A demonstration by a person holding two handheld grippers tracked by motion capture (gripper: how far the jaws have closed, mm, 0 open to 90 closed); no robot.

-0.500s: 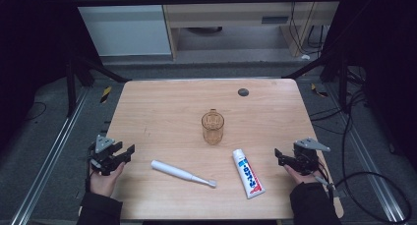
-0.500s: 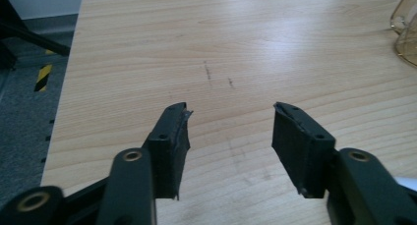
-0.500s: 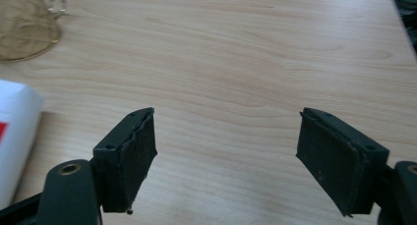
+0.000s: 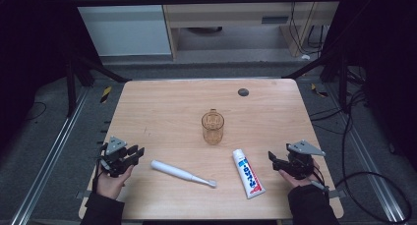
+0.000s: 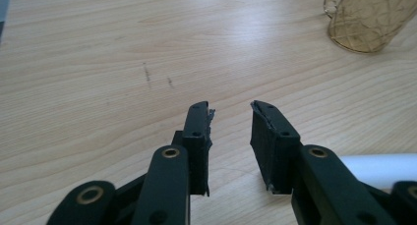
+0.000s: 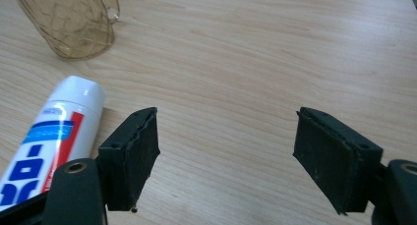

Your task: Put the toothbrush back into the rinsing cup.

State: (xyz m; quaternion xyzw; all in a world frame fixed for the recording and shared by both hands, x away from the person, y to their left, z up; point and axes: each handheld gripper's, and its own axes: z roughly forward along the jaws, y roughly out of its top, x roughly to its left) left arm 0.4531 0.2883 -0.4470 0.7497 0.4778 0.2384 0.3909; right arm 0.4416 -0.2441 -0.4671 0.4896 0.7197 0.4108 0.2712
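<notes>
The left gripper point(image 4: 134, 153) held its fingers narrowly apart and empty beside the toothbrush point(image 4: 183, 173); the right gripper point(image 4: 273, 158) gaped wide, empty, near the toothpaste tube point(image 4: 248, 173).

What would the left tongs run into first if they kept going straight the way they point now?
Probably nothing soon. Seen from the left gripper view, the left tongs stand open over bare table. The amber cup sits off to one side of that line and the toothbrush lies beside them, though depth is hard to judge.
</notes>
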